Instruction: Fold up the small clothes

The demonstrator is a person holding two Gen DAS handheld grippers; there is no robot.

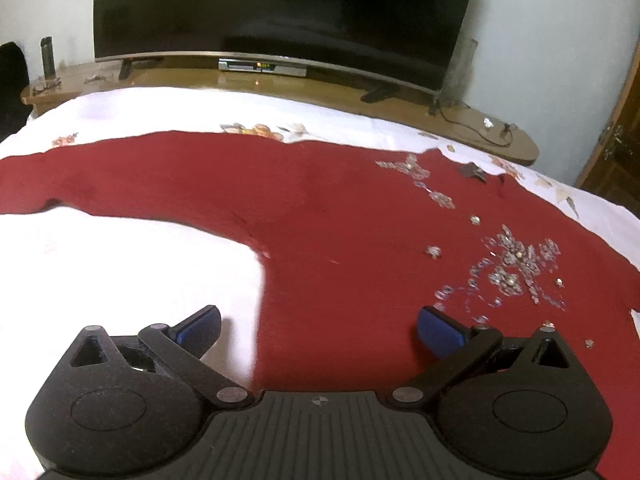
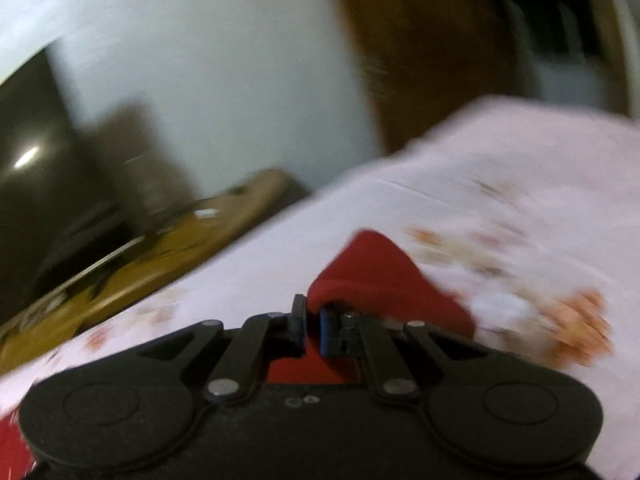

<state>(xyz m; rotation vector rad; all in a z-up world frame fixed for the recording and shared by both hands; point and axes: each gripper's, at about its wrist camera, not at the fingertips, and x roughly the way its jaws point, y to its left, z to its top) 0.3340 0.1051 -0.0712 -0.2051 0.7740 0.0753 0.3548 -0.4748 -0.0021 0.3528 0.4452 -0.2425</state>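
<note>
Red garment [image 2: 372, 276] edge pinched in right gripper [image 2: 314, 320].

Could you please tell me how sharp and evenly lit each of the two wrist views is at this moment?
Left wrist view: mostly sharp, but the white bedsheet is blown out beside the red garment, whose beadwork is slightly smeared; fisheye bends the television. Right wrist view: heavy motion blur across wall and floral bedsheet; only the right gripper, shut on red cloth, reads clearly.
</note>
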